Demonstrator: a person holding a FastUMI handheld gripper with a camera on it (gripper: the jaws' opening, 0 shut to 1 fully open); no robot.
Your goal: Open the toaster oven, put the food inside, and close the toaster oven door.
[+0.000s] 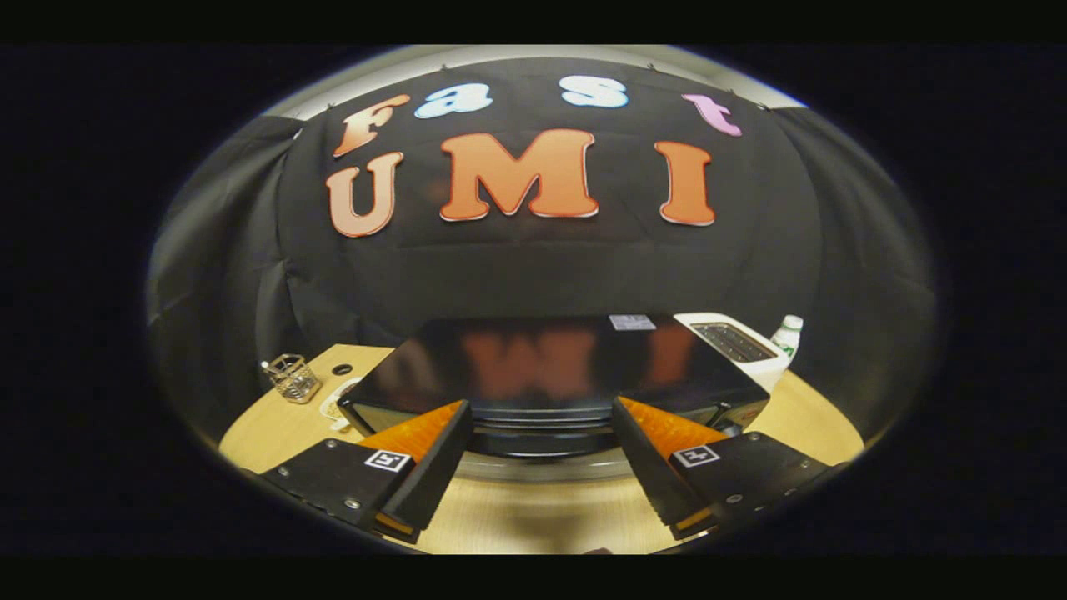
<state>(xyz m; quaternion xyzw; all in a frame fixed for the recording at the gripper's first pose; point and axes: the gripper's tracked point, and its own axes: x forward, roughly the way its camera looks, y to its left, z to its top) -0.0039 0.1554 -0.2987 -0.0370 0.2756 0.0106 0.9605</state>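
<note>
A light wooden table (275, 425) carries the black toaster oven (550, 367) just ahead of the fingers, a wire holder (293, 377) beyond the left finger, a white toaster (738, 343) and bottle (787, 335) beyond the right.

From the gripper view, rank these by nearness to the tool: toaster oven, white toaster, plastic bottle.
Tool is open, holding nothing.
1. Toaster oven: just ahead of the fingers, its front edge between their tips.
2. White toaster: behind the oven, on its right.
3. Plastic bottle: just past the toaster, farther right.
</note>
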